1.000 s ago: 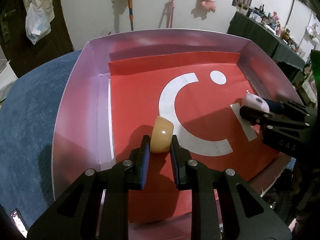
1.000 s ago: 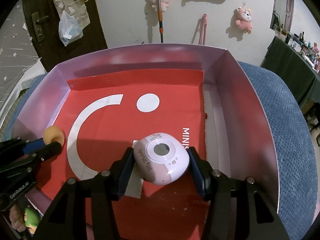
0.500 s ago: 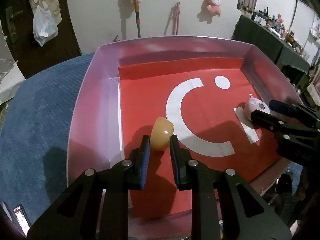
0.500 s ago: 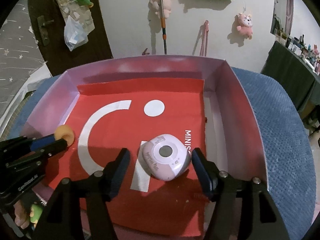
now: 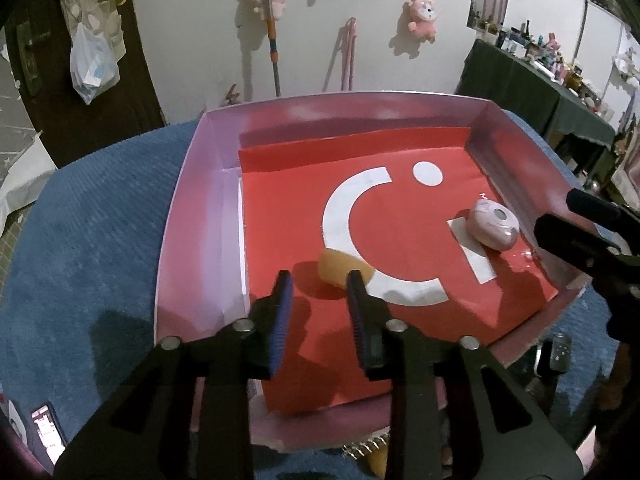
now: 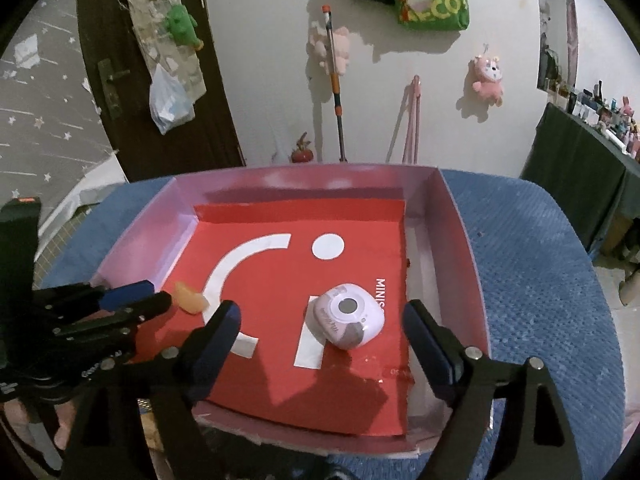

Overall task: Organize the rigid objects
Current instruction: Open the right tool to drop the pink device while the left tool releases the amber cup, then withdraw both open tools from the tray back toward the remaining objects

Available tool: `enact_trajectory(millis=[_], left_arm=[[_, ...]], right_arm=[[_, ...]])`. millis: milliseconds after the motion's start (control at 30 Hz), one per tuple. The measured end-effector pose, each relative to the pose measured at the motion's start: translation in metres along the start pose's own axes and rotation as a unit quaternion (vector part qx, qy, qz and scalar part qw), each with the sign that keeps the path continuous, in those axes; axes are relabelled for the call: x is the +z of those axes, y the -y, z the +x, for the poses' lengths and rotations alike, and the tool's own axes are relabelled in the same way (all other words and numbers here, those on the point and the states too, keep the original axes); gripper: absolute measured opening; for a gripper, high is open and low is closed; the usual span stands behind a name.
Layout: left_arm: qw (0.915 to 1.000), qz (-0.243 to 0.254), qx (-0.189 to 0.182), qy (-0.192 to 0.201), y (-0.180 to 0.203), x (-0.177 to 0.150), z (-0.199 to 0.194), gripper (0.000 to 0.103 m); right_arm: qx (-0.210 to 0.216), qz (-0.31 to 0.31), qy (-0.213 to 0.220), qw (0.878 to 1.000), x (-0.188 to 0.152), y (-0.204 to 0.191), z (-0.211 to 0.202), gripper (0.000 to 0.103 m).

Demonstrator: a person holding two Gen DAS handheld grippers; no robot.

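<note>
A pink-walled tray (image 5: 200,220) with a red liner sits on a blue cloth. A small yellow rounded piece (image 5: 338,270) lies on the liner just past my left gripper (image 5: 319,280). Those jaws are opening, the pads press on nothing, and the right finger hides part of the piece. A pink rounded gadget (image 6: 348,322) with a grey round window rests on the liner near the tray's right wall (image 6: 452,248). My right gripper (image 6: 321,312) hangs above it, jaws opening wide and clear of both its sides. The right wrist view also shows the left gripper (image 6: 158,294) beside the yellow piece (image 6: 190,300).
The blue cloth (image 6: 540,280) surrounds the tray. A phone (image 5: 44,436) lies at its near left corner and a small remote (image 5: 560,354) near the tray's front right. Behind stand a white wall with hanging plush toys, a mop and a dark door.
The left jaws let go of the yellow piece, which now lies on the liner. The right jaws spread off the pink gadget. Both grippers drew back and up from the tray.
</note>
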State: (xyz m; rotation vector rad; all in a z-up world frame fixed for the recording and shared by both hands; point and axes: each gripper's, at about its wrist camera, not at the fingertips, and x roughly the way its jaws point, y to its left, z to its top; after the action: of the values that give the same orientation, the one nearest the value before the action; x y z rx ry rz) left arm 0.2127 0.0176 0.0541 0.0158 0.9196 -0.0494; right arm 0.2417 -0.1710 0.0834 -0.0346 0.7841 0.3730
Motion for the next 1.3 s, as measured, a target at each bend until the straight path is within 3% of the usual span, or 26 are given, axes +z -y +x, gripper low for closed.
enact_trajectory(millis=[33, 100, 467, 733, 1100, 1300], left_arm=[[1.0000, 0.000, -0.002, 0.003, 0.001, -0.001, -0.002, 0.057], [0.9999, 0.001, -0.008, 0.015, 0.002, -0.002, -0.007, 0.077], [0.9990, 0.000, -0.023, 0.039, 0.007, -0.010, -0.028, 0.078], [0.9975, 0.001, -0.026, 0.066, 0.009, -0.019, -0.047, 0.098], [0.9925, -0.018, -0.027, 0.118, 0.004, -0.038, -0.079, 0.103], [0.9906, -0.021, -0.014, 0.134, 0.004, -0.051, -0.096, 0.103]], right_arm=[[0.000, 0.001, 0.004, 1.000, 0.000, 0.000, -0.003, 0.088], [0.003, 0.002, 0.013, 1.000, 0.000, 0.001, -0.010, 0.091], [0.022, 0.007, 0.038, 0.999, -0.007, 0.000, -0.038, 0.098], [0.032, 0.001, 0.061, 0.998, -0.017, -0.007, -0.057, 0.103], [0.054, 0.006, 0.099, 0.994, -0.034, -0.009, -0.085, 0.103], [0.031, -0.017, 0.121, 0.992, -0.048, -0.022, -0.097, 0.103]])
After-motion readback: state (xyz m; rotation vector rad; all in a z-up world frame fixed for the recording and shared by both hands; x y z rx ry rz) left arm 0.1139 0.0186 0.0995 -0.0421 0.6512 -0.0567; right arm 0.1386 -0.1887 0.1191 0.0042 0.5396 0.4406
